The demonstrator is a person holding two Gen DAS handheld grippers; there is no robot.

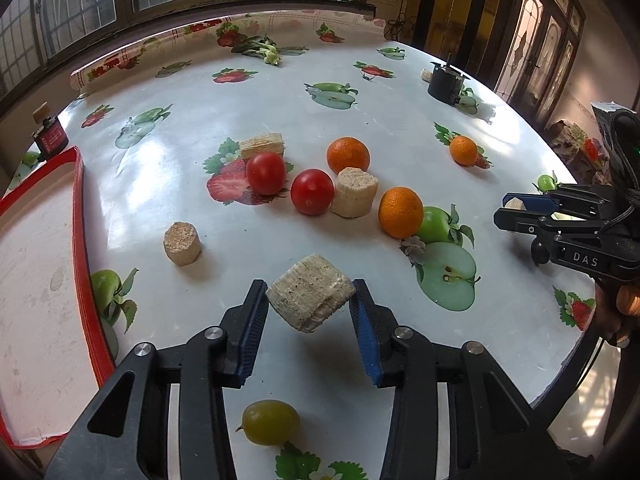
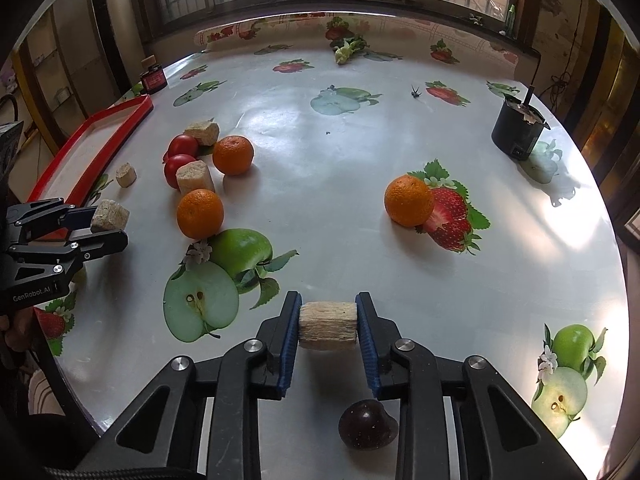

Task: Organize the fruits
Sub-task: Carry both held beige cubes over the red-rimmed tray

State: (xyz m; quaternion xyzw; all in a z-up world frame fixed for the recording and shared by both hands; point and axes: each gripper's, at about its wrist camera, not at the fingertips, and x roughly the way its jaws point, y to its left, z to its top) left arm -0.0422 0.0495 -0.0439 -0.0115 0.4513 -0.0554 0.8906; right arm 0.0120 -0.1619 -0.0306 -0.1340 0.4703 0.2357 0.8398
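My left gripper (image 1: 310,285) is shut on a beige crumbly block (image 1: 310,300), held tilted just above the table. My right gripper (image 2: 328,299) is shut on a similar beige block (image 2: 328,326), which lies level between the blue pads. Each gripper shows in the other view with its block: the left gripper (image 2: 116,224) at the left edge, the right gripper (image 1: 508,206) at the right edge. Two red tomatoes (image 1: 266,172) (image 1: 312,191), three oranges (image 1: 348,155) (image 1: 400,212) (image 1: 463,150) and more beige blocks (image 1: 354,192) lie mid-table. A green grape (image 1: 271,422) sits under the left gripper, a dark fruit (image 2: 367,424) under the right.
A red-rimmed tray (image 1: 78,216) lies at the table's left side. A black cylindrical device (image 2: 518,132) stands far right, and a small red box (image 2: 154,79) far left. A leafy green sprig (image 2: 348,50) lies at the back. The tablecloth (image 2: 320,152) bears printed fruit pictures.
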